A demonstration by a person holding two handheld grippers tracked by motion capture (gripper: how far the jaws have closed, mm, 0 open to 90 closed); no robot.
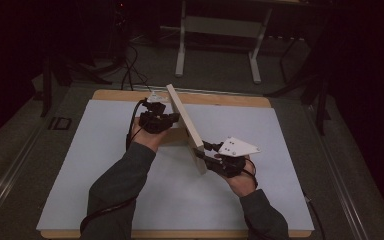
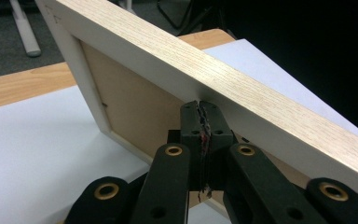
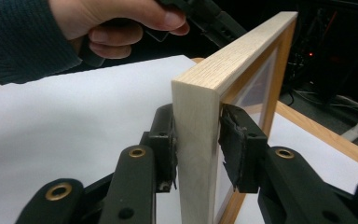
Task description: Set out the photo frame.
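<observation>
Wooden picture frame (image 1: 185,125), held on edge above the white table mat (image 1: 105,150), its long axis running from the far left to the near right in the high view. The moulding is pale, straight-grained oak-look wood with square corners; the right gripper view shows a glazed front set inside a warmer orange-brown inner lip, and the left gripper view shows a flat brown backing board inside a white rebate.

Right gripper (image 3: 196,144): its jaws straddle the near short end of the picture frame, one pad on each broad face. The left pad (image 3: 167,149) lies against the back face; the worn right pad (image 3: 235,149) stands just off the front edge, so the jaws look part open and the grip slack rather than firm.

Left gripper (image 2: 200,123): jaws fully closed, pads together, tips butted against the underside of the picture frame's upper rail from the back, with nothing seen between them. It lies beside the frame's far half, on its back side.

Judgement: the frame's near end sits between the right fingers, so the right hand is placed to take or release it, while the left props.

Beneath the mat, a wooden tabletop (image 1: 230,100) shows as a light border.
</observation>
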